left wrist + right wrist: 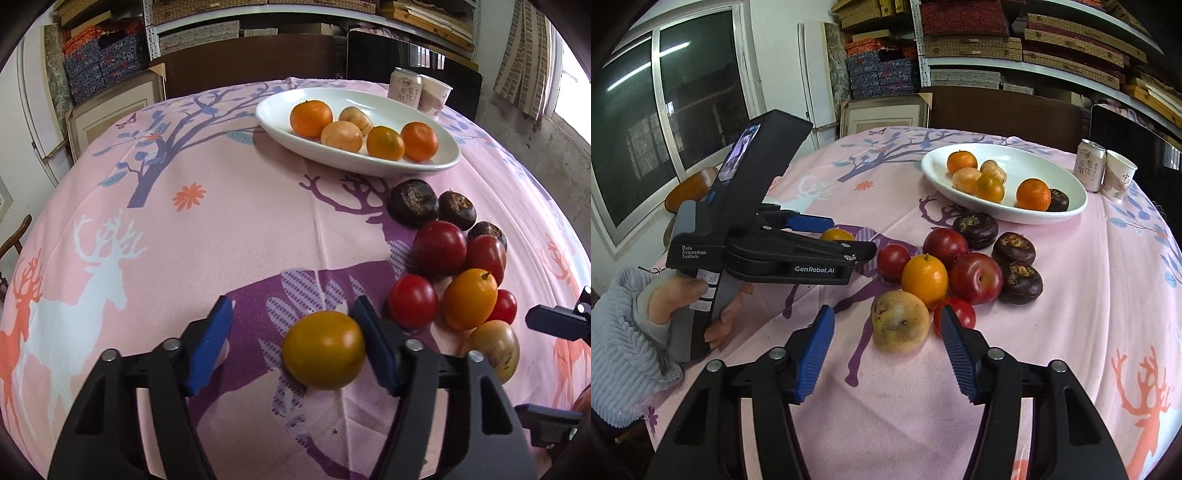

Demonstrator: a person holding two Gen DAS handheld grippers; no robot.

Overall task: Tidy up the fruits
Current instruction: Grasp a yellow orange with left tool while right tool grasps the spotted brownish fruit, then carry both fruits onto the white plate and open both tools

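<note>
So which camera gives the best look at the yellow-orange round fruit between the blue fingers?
The left wrist view: the yellow-orange round fruit sits whole between the open left gripper. The right wrist view shows only its top behind that gripper.

Black plastic grippers (291,345), ribbed blue jaws, silver screws, "GenRobot.AI" lettering, grey ribbed sleeve (618,343).

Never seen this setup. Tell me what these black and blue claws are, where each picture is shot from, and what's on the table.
No robot here: a person holds two hand-held grippers, each carrying a camera that looks along its blue fingers.

Left camera view: the left gripper is open around a yellow-orange fruit on the pink tablecloth; its right finger looks to touch it.

Right camera view: the right gripper is open near a speckled yellow fruit in the loose pile. A white plate holds some fruit, beside a can and a paper cup.
</note>
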